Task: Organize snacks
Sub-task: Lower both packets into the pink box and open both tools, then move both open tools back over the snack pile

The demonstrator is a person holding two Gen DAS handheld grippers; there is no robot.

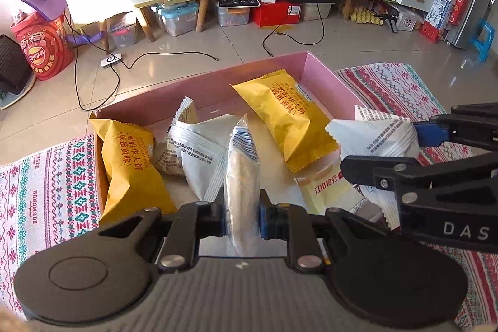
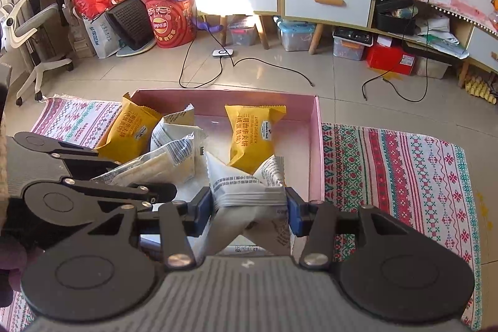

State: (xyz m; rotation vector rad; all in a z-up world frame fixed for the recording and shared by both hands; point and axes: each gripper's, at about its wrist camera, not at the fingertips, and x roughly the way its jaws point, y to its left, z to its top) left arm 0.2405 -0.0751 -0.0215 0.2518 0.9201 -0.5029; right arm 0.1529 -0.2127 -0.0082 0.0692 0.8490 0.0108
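Two packets are in hand, both over the pink box (image 1: 326,73). Left gripper (image 1: 242,217) is clamped on a striped wafer pack (image 1: 241,164), edge-on, long axis running fwd from the jaws, above the box's near-middle. Right gripper (image 2: 249,209) pinches a white packet (image 2: 249,189) crosswise btwn its pads, above the box's near-right corner, w/ a yellow packet (image 2: 252,136) just beyond. Likely next: lower and release; left sits nearer the box's centre gap.

We count two yellow packets (image 1: 288,120) (image 1: 130,157) inside the pink box (image 1: 218,80), three white packets (image 1: 202,154) (image 1: 242,173) (image 1: 379,139) in or over it, and one pale yellow packet (image 1: 330,189) on its floor.
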